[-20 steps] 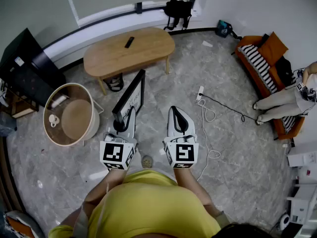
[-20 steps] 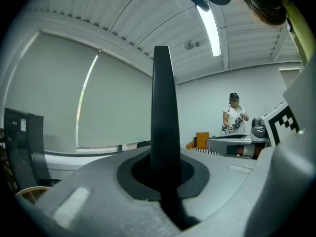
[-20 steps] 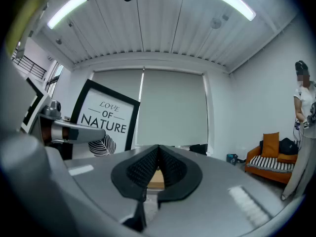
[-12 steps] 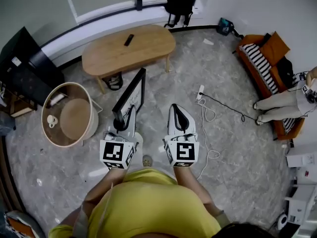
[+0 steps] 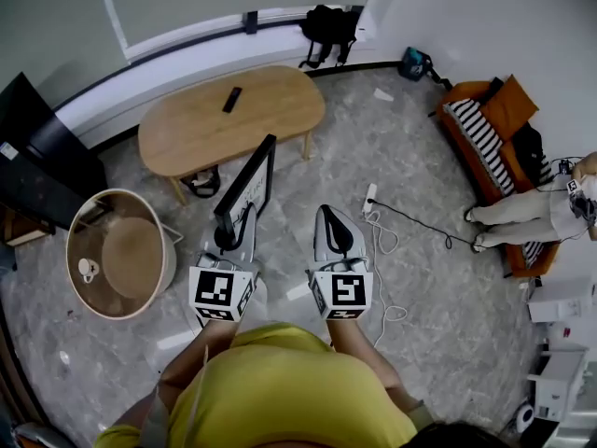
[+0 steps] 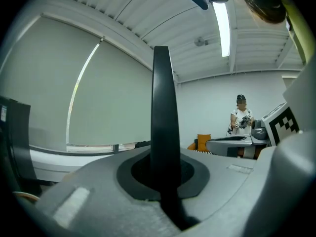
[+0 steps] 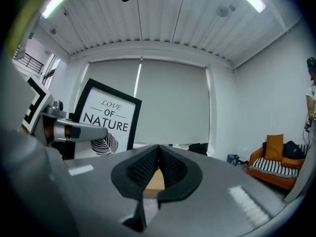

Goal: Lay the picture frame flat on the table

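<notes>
A black picture frame (image 5: 249, 181) with a white "Love of Nature" print stands upright in the air over the floor, short of the oval wooden table (image 5: 266, 110). My left gripper (image 5: 229, 236) is shut on its lower edge. In the left gripper view the frame's dark edge (image 6: 163, 112) rises from between the jaws. My right gripper (image 5: 336, 235) hangs beside it, shut with nothing held. The right gripper view shows its ribbed pads (image 7: 170, 168) pressed together, and the frame's print (image 7: 105, 119) to the left.
A black remote (image 5: 231, 99) lies on the table. A round wooden basket table (image 5: 75, 259) stands at the left, a dark panel (image 5: 42, 152) behind it. A power strip with cable (image 5: 370, 199) lies on the floor. A person (image 5: 527, 211) sits on an orange sofa (image 5: 485, 143).
The table, basket and sofa have slid down and left in the head view as the person moves toward the table. Both grippers and the held frame keep their pose.
</notes>
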The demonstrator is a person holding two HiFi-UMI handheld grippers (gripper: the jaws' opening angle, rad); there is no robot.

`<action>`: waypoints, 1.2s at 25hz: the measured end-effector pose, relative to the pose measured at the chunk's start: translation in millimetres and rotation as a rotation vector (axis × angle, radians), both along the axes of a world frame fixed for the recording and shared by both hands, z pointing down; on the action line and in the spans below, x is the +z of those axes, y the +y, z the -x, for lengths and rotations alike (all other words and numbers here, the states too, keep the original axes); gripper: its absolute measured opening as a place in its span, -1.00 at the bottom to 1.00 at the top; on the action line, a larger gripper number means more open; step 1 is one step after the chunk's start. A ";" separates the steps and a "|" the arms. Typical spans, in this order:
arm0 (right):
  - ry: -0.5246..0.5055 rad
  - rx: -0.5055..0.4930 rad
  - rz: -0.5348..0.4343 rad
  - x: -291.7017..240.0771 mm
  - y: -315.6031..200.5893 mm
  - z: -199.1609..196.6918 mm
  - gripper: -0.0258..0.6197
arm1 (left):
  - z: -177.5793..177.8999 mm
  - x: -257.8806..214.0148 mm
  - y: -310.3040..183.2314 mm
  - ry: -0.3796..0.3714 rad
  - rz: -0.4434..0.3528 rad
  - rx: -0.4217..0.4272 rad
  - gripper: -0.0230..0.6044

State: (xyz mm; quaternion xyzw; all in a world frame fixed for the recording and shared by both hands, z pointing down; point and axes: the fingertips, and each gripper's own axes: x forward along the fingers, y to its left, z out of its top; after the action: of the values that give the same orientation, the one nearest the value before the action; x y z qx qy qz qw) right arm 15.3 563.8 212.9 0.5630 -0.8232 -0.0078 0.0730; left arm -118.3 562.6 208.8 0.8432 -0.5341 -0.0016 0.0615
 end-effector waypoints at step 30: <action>-0.017 0.023 -0.016 17.5 -298.4 30.7 -0.92 | 37.0 28.0 -277.1 0.018 0.015 0.024 -0.90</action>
State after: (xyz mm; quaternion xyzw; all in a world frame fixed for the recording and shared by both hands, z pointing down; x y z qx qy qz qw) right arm -15.5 265.3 230.5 0.5729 -0.8173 -0.0089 0.0613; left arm -155.3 285.5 236.8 0.8491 -0.5232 -0.0046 0.0725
